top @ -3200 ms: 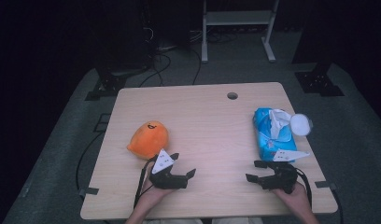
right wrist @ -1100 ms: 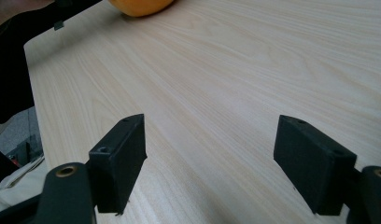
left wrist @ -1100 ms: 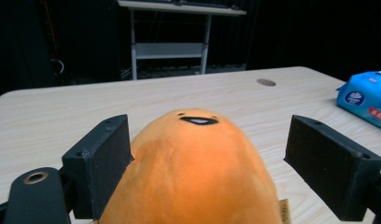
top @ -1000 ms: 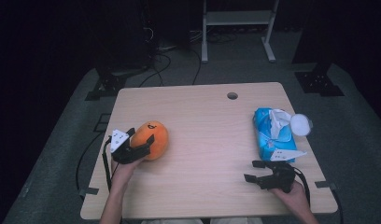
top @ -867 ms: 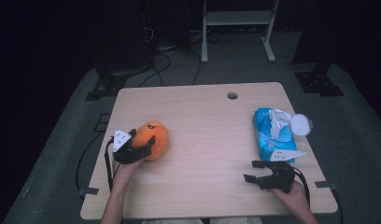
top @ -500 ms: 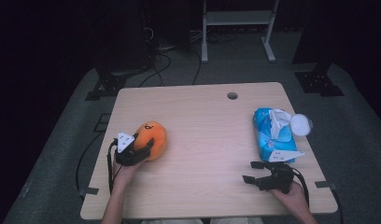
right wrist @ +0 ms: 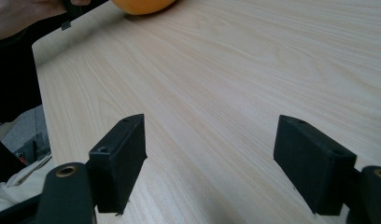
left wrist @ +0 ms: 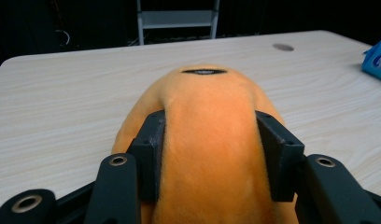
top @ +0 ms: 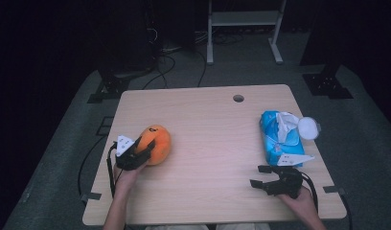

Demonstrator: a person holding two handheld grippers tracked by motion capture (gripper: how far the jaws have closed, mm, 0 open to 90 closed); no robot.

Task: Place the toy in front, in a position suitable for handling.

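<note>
1. Left gripper (top: 142, 151) clamps the orange plush toy (top: 155, 143) at the worktop's (top: 212, 143) left side.
2. Right gripper (right wrist: 209, 163) idles spread wide.
3. Judgement: squeeze gently and lift straight, since the plush compresses.

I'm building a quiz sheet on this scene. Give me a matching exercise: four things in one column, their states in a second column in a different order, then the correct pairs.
Things:
1. orange plush toy
2. blue wipes pack
3. left gripper
4. right gripper

States:
A. jaws wide apart over bare wood
B. lying near the table's right edge, apart from both grippers
C. pinched from both sides
D. jaws pressed into soft fabric

Pairs: 1-C, 2-B, 3-D, 4-A
</note>
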